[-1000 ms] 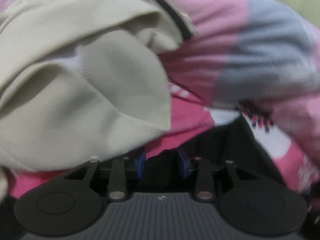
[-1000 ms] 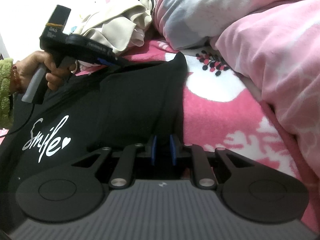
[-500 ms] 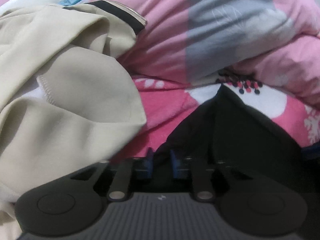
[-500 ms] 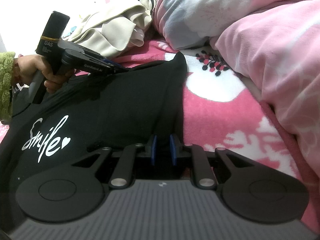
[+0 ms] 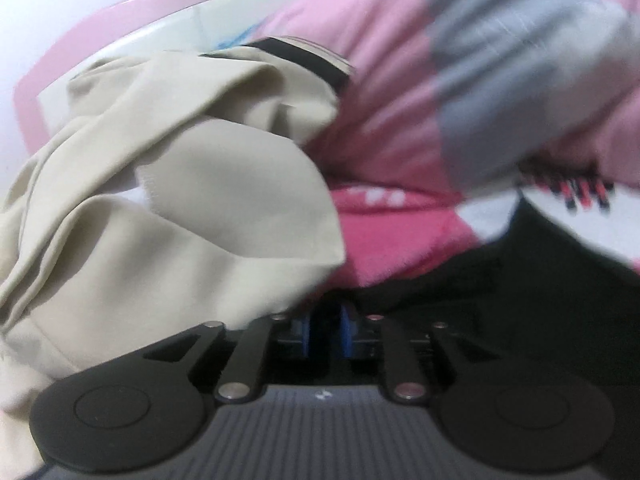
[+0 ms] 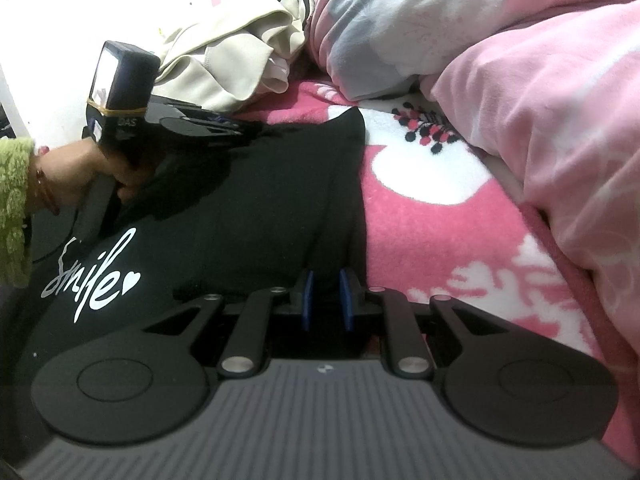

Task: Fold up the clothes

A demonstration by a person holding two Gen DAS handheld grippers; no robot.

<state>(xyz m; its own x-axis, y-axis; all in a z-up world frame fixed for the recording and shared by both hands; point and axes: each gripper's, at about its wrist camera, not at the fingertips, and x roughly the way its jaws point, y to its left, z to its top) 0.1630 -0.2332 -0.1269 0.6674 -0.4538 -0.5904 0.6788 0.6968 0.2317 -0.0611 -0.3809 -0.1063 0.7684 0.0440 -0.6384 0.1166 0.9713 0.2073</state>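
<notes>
- Looking along the left gripper [image 5: 325, 330] in the left wrist view: its blue pads [image 5: 305, 334] sit low in the frame centre with black cloth in the narrow gap, and the jaws are opening; the frame is blurred, so whether the pads press the cloth is hard to tell.
- A black shirt [image 5: 520, 288] fills the lower right of that frame, lying on a pink blanket [image 5: 392, 236].
- A beige garment [image 5: 180, 216] lies crumpled over the left half, its lower edge just above the gripper.
- A pink and grey quilt [image 5: 500, 80] bulks across the upper right.
- In the right wrist view, the right gripper [image 6: 327, 304] sits at lower centre, its jaws narrowly parted with the shirt's [image 6: 240, 216] edge between the blue pads [image 6: 307, 300]; it grips that edge.
- White "Smile" lettering [image 6: 94, 276] shows at lower left on the shirt.
- A hand [image 6: 86, 172] at left holds the left gripper [image 6: 244, 130], whose tips rest at the shirt's far edge.
- The beige garment [image 6: 224, 64] lies at upper left, the quilt [image 6: 500, 60] at upper right, the blanket [image 6: 440, 224] at right.
</notes>
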